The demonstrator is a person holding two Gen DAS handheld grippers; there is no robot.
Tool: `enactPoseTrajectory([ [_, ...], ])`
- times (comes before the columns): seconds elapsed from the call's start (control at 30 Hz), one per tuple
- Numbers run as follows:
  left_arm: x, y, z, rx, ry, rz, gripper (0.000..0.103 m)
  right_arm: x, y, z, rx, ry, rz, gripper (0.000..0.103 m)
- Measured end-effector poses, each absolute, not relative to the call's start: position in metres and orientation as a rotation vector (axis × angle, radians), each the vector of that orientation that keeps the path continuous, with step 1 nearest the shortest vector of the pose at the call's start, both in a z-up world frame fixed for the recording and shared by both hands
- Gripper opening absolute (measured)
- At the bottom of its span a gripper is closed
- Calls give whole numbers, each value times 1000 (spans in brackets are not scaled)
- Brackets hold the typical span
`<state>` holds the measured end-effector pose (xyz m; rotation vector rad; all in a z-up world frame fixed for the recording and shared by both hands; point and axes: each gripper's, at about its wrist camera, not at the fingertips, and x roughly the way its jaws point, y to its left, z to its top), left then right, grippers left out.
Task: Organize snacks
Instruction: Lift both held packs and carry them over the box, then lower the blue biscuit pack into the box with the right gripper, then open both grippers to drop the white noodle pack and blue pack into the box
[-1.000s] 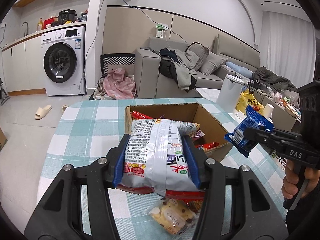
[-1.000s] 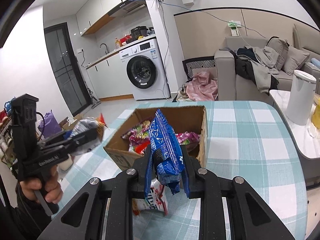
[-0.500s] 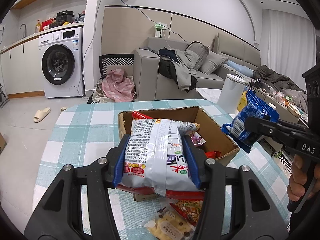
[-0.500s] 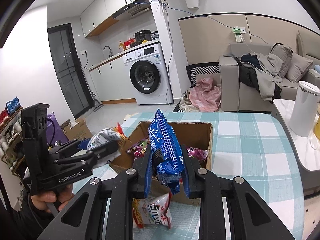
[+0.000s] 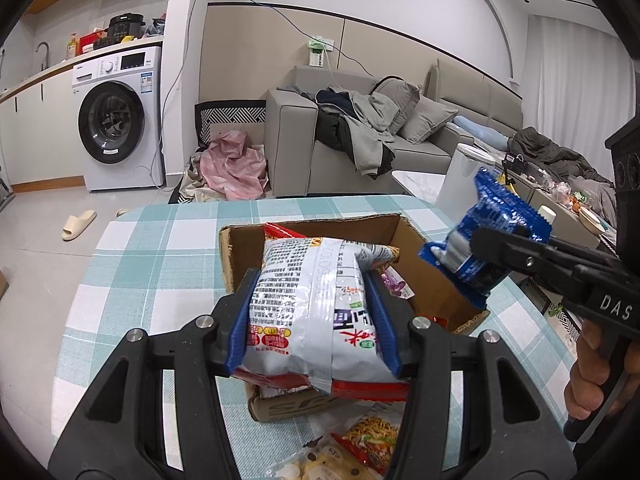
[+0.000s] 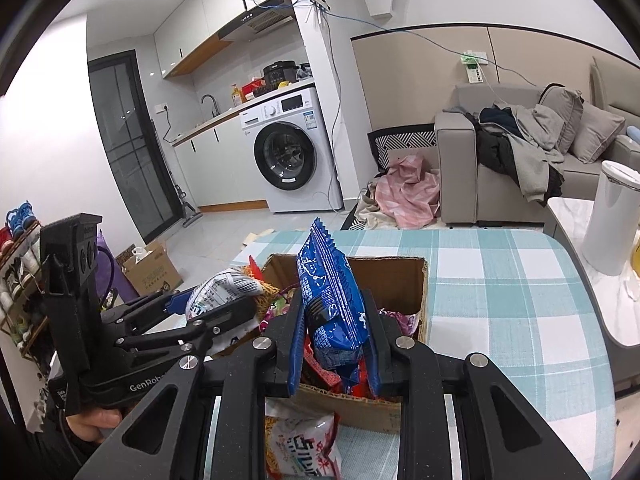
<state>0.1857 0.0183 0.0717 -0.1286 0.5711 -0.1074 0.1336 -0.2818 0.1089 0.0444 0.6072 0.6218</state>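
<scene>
Holding two snacks over the box [image 5: 404, 236] right now, one in each claw. My left claw [image 5: 316, 320] is clamped on the white bag [image 5: 312, 300], pads pressing both its sides, and the bag hangs above the near part of the box. Its long axis runs away from me, along the fingers, top seam pointing toward the far wall of the box, printed back facing up. My right claw [image 6: 334, 344] is squeezed tight on the blue pack [image 6: 332, 300], which stands almost upright on its edge, long axis up and down, crimped top tilted slightly left. It's just above the box's near rim. As for progress, I'd call it somewhere in the middle: the box already has a jumble of red and purple wrappers inside, both of these are yet to go in, and more wait on the table [image 5: 160, 248]. There's a noodle bag [image 6: 302, 448] lying flat in front of the box, and a yellow pack [image 5: 324, 464] beside it in the left view. So, by my reckoning: drop these two, then come back for the ones left outside.
</scene>
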Motion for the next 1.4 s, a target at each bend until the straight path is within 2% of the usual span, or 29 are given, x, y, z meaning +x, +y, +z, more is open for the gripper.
enactPoseTrajectory([
  [0.7,219,-1,44,-31,584,-90,49,172,-259,72,0,729,609,25],
  [1.4,216,-6,33,-36,610,-116,49,171,-276,70,-28,715,569,26],
])
